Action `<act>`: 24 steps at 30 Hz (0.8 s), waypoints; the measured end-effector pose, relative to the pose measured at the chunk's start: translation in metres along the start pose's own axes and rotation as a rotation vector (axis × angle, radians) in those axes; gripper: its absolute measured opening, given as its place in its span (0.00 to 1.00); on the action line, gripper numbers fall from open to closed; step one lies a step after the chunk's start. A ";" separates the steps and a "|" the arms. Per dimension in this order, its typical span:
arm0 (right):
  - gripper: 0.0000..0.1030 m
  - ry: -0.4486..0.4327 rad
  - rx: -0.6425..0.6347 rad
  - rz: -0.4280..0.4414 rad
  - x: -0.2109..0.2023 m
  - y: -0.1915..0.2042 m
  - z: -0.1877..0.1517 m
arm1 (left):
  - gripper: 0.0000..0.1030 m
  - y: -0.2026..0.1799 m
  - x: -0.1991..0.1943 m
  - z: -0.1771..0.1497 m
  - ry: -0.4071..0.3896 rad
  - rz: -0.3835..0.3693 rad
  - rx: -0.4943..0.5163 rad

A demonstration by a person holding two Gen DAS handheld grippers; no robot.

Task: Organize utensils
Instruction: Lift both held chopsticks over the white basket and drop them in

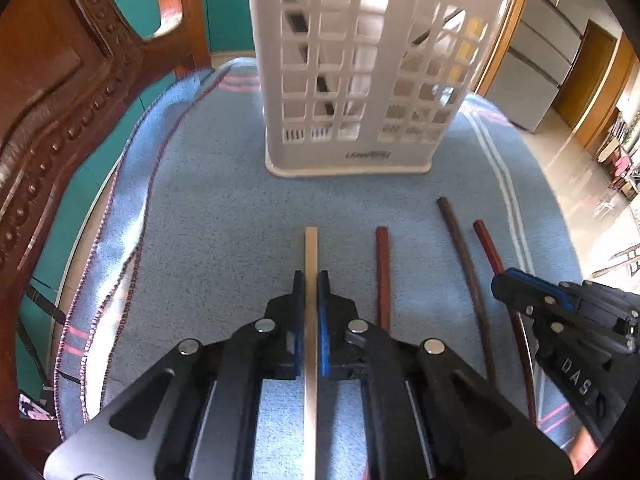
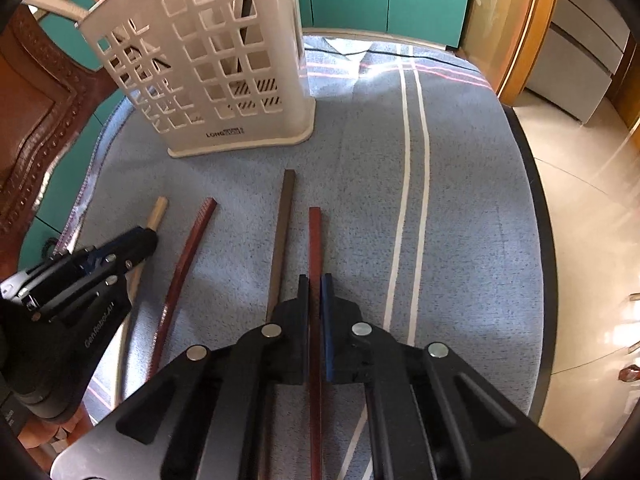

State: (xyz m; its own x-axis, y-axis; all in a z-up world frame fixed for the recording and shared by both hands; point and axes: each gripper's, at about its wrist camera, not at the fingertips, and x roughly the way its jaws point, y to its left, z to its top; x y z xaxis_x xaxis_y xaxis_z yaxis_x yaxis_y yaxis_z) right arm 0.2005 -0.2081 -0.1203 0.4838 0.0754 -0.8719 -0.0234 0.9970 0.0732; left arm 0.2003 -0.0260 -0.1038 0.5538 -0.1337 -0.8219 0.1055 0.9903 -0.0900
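Chopsticks are pinched one per gripper, pale chopstick (image 1: pixel 311 248) in your left gripper (image 1: pixel 311 280), red chopstick (image 2: pixel 315 240) in your right gripper (image 2: pixel 316 282); lift unevenly and either long stick may pivot, slip, or miss the basket (image 2: pixel 224 136).

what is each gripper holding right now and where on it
The left gripper is shut on the pale chopstick, partway along its shaft. The right gripper is shut on a red chopstick, also mid-shaft.

Both handheld tools are matte black. The left gripper (image 1: pixel 311 280) has angular linkage arms pinned with round silver studs, blue pads lining its fingers, and a grey base plate. The right gripper (image 2: pixel 316 282) matches it. White lettering on one housing seems to read "GenRobot.AI"; another shows "DAS".
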 end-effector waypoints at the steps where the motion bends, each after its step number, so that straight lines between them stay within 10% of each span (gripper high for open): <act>1: 0.06 -0.018 0.001 0.005 -0.005 -0.001 0.001 | 0.07 0.001 -0.007 -0.002 -0.019 -0.003 0.000; 15: 0.06 -0.419 0.054 0.280 -0.175 -0.014 0.006 | 0.07 0.047 -0.190 0.014 -0.512 -0.302 -0.206; 24: 0.06 -0.774 0.106 0.195 -0.264 -0.008 0.048 | 0.07 0.076 -0.254 0.066 -0.865 -0.235 -0.400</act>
State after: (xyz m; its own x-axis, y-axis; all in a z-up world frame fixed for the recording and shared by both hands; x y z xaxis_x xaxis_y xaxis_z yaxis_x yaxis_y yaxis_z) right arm 0.1148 -0.2362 0.1326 0.9496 0.1770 -0.2587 -0.1052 0.9575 0.2687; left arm 0.1227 0.0811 0.1352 0.9854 -0.1515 -0.0778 0.0906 0.8532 -0.5136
